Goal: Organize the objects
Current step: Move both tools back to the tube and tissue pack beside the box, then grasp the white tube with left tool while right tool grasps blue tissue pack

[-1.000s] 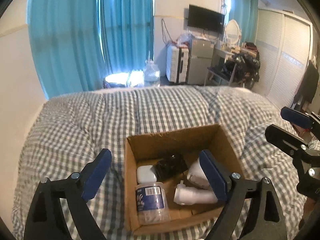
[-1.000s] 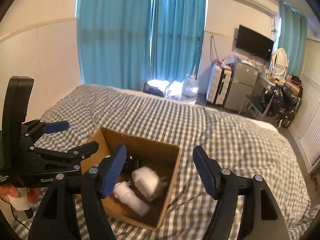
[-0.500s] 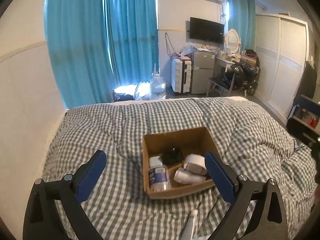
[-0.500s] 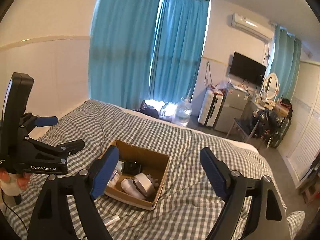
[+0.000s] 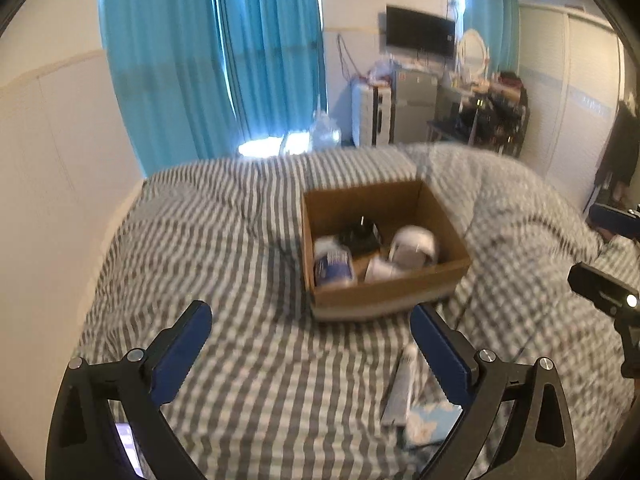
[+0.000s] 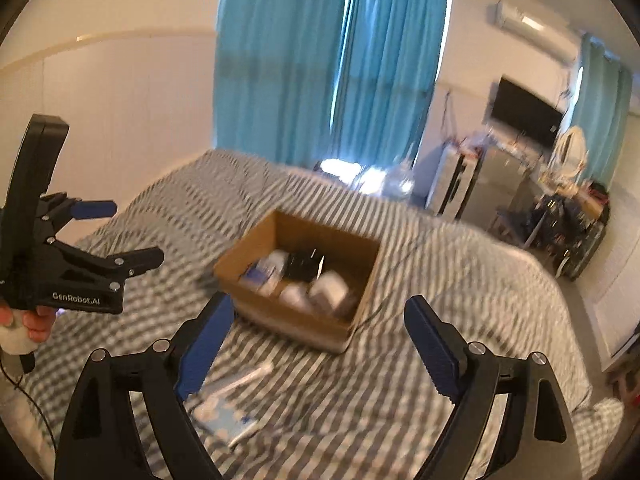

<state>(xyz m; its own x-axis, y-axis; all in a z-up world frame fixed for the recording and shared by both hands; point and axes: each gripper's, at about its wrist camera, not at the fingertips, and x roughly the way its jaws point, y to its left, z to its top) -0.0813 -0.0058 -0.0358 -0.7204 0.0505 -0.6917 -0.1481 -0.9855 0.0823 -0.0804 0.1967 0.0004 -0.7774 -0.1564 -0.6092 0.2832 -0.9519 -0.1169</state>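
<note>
Both the left gripper and right gripper are spread wide and empty, short of the filled cardboard box, leaving the tube below reachable.

Teal curtains, wall television, checked bedspread

We see a box on the bed, a bottle and other items inside it, a tube and packet lying nearer us, curtains behind the bed
</note>
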